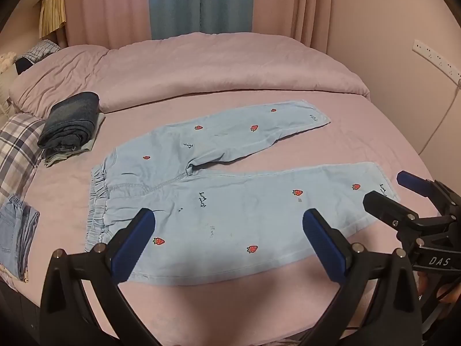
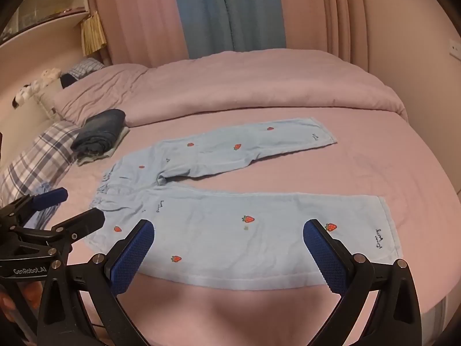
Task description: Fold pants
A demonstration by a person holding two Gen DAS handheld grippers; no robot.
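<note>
We have both tools over the near edge of the bed, neither holding anything. Left gripper has its jaws spread wide, blue pads bare, nothing between them; the pants lie flat just ahead of and under its tips. Right gripper is likewise wide open and empty, hovering over the near leg close to the hem. The pants are light blue with red strawberry prints and small dark script embroidery, too small for us to read; waistband sits ahead-left of the left tool, the two legs splay apart toward the right, far leg angled away from us. From the left wrist we see the right tool off to the right, its body marked "DAS". From the right wrist the left tool sits at left, labelled "GenRobot.AI". Far ahead-left of both: a folded dark denim stack on a paler garment, next to a plaid pillow. Another folded light-denim piece lies at the left edge. Pink duvet is bunched beyond the pants.
</note>
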